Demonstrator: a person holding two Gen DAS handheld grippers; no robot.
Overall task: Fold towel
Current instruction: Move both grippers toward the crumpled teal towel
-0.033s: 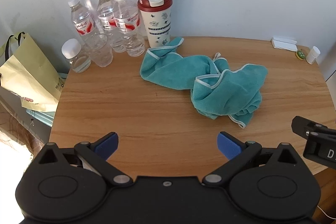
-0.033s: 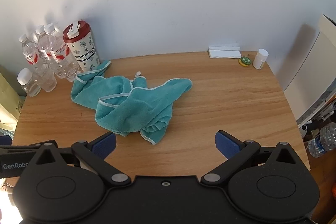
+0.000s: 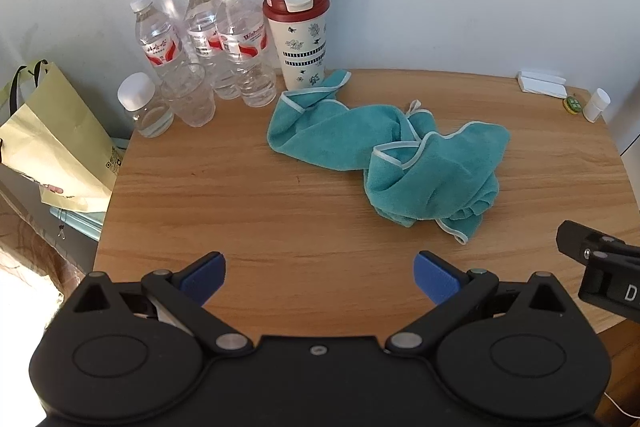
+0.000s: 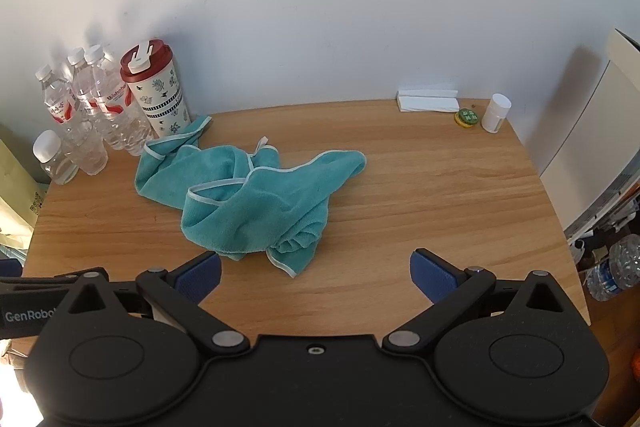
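A white wall backs the light wooden desk (image 4: 420, 195). The crumpled teal towel with pale edging (image 4: 256, 203) lies left of centre in the right wrist view, one corner touching the patterned tumbler with a red lid (image 4: 156, 87). Three clear plastic water bottles with red labels (image 3: 208, 39) stand in the upper left of the left wrist view, beside a short white-capped jar (image 3: 144, 105) of clear liquid. The left gripper (image 3: 320, 277) and right gripper (image 4: 314, 273) hover over the desk's near edge, fingers spread wide apart, holding nothing.
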